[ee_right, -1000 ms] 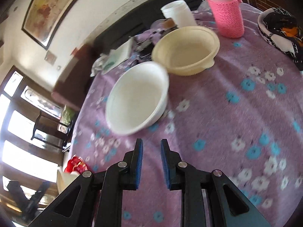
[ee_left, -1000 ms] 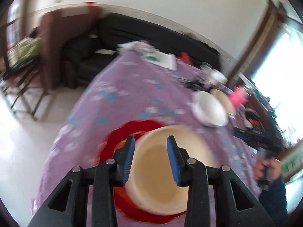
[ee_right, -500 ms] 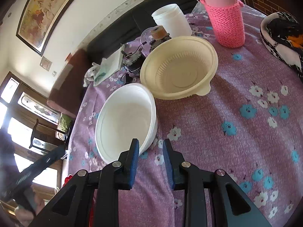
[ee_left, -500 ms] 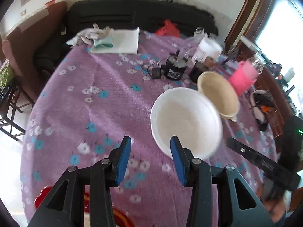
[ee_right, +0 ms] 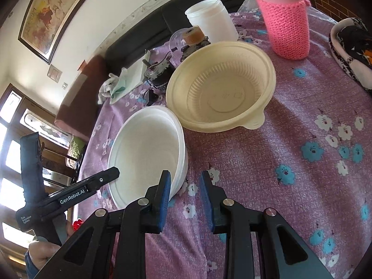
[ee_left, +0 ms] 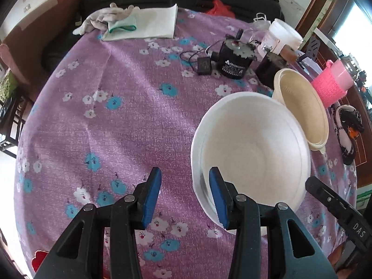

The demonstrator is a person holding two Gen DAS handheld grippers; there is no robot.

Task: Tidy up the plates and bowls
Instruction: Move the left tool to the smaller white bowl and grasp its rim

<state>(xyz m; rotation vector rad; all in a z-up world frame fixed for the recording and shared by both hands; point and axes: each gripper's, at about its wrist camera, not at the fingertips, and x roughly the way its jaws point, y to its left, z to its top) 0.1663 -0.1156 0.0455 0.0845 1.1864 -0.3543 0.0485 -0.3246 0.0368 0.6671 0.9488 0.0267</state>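
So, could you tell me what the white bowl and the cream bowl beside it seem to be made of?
The white bowl looks like matte foam or moulded pulp: thick soft rim, no shine. The cream bowl looks like thin moulded plastic or plant-fibre disposable ware: fine ribbing round its wall, embossed marks on the base, a small rim tab, slight sheen. Neither can be settled by sight.

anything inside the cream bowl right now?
Nothing visible: the right wrist view shows the cream bowl with a bare ribbed wall and bare base. The white bowl beside it also looks bare. What lies under either bowl is covered.
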